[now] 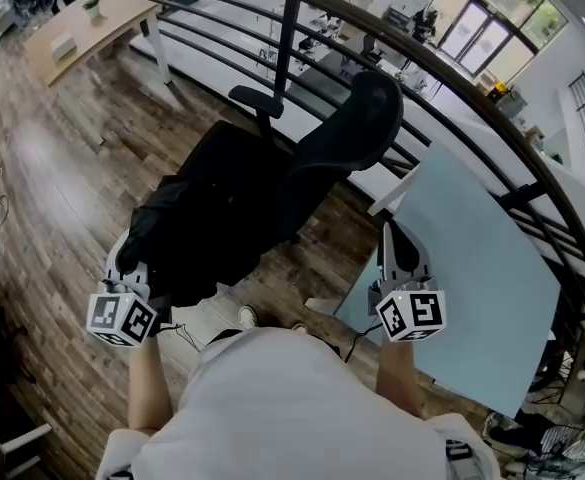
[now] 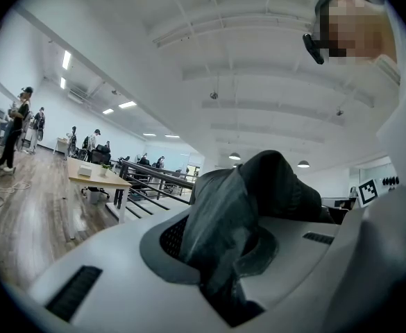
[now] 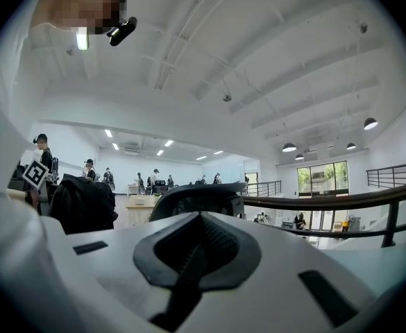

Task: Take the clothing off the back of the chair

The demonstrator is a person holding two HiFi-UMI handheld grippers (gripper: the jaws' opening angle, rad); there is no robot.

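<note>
Across the black office chair (image 1: 357,133), the dark, soft clothing (image 1: 207,218) lies crumpled, its long axis running from lower left up toward the headrest. The left gripper (image 1: 130,260) is clenched on a bunched fold of it. The right gripper (image 1: 402,243) is closed and empty at the pale blue bench (image 1: 492,268) edge. A curved dark railing (image 1: 442,68) stands behind the chair.

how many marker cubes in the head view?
2. One cube on the left gripper, at the black clothing; the other on the right gripper, by the pale tabletop. None looks hidden.
</note>
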